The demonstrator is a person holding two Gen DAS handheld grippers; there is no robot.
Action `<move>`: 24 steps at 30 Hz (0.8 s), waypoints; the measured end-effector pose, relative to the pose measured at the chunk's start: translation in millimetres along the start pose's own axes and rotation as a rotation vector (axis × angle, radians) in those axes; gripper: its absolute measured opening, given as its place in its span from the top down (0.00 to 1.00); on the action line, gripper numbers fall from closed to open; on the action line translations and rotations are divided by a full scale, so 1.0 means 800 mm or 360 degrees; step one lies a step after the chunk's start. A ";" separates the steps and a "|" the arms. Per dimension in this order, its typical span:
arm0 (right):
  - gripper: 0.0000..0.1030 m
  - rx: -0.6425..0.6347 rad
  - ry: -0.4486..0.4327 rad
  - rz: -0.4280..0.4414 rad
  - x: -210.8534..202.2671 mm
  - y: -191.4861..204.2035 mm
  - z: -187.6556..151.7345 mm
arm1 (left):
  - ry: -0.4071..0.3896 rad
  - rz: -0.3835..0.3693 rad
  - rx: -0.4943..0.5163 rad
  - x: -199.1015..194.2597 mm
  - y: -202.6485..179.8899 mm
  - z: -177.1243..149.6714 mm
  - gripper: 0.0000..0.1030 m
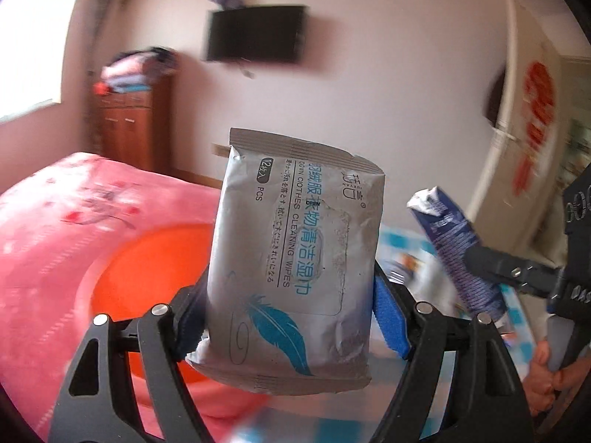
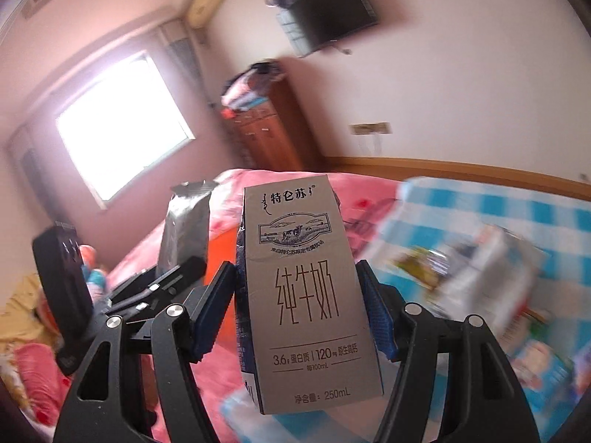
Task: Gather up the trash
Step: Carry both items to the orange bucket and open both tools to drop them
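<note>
My left hand-held gripper (image 1: 288, 317) grasps a silver wet-wipes packet (image 1: 295, 258), upright at centre. My right hand-held gripper (image 2: 299, 310) grasps a grey milk carton (image 2: 306, 295), upright. Behind, at nine o'clock, lies a pink bed (image 1: 74, 221) with an orange basin (image 1: 147, 265).

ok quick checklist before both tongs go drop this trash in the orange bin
1. Left tongs clamped on the wipes pack: ok.
2. Right tongs clamped on the milk carton: ok.
3. Both items held upright, not slipping: ok.
4. Orange bin in sight, below the pack: ok.
5. Bin opening free of obstruction: cannot tell, mostly hidden.
6. More trash left on the checked cloth: not ok, blurred wrappers remain.
</note>
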State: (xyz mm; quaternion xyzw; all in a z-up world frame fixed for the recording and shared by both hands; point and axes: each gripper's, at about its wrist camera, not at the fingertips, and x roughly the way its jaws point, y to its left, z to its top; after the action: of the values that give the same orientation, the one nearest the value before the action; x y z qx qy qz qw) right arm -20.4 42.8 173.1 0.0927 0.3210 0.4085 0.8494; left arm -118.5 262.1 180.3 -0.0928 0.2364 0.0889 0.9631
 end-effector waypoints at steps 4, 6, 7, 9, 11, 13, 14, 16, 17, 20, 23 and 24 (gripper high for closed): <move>0.35 0.0001 0.0051 0.0140 0.061 0.040 0.026 | -0.0015 0.0216 -0.0068 0.005 0.049 0.008 0.25; 0.35 0.0002 0.0082 0.0174 0.087 0.054 0.032 | 0.0005 0.0270 -0.0099 0.013 0.068 0.007 0.25; 0.35 0.0008 0.0104 0.0200 0.103 0.061 0.034 | 0.0027 0.0297 -0.0121 0.019 0.078 0.003 0.25; 0.35 0.0029 0.0143 0.0225 0.129 0.072 0.033 | 0.0052 0.0331 -0.0163 0.026 0.093 -0.005 0.25; 0.35 0.0041 0.0174 0.0244 0.149 0.078 0.034 | 0.0086 0.0343 -0.0191 0.034 0.104 -0.012 0.25; 0.34 0.0053 0.0193 0.0254 0.168 0.084 0.033 | 0.0112 0.0361 -0.0207 0.041 0.110 -0.017 0.25; 0.34 0.0059 0.0199 0.0255 0.173 0.087 0.031 | 0.0109 0.0367 -0.0206 0.040 0.117 -0.017 0.24; 0.34 0.0062 0.0214 0.0244 0.184 0.089 0.030 | 0.0125 0.0373 -0.0206 0.045 0.118 -0.021 0.23; 0.33 0.0063 0.0219 0.0243 0.188 0.090 0.028 | 0.0124 0.0374 -0.0206 0.046 0.118 -0.023 0.22; 0.18 0.0093 0.0219 0.0212 0.189 0.084 0.025 | 0.0104 0.0390 -0.0188 0.048 0.119 -0.026 0.12; 0.17 0.0126 0.0181 0.0204 0.178 0.075 0.019 | 0.0077 0.0414 -0.0159 0.041 0.114 -0.029 0.09; 0.16 0.0130 0.0165 0.0191 0.173 0.072 0.019 | 0.0070 0.0418 -0.0153 0.040 0.113 -0.029 0.08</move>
State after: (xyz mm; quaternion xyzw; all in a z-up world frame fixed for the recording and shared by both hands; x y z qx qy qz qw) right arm 16.0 186.2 144.1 0.1250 0.3747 0.4494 0.8013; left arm -120.2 348.2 132.7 -0.1090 0.2629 0.2233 0.9323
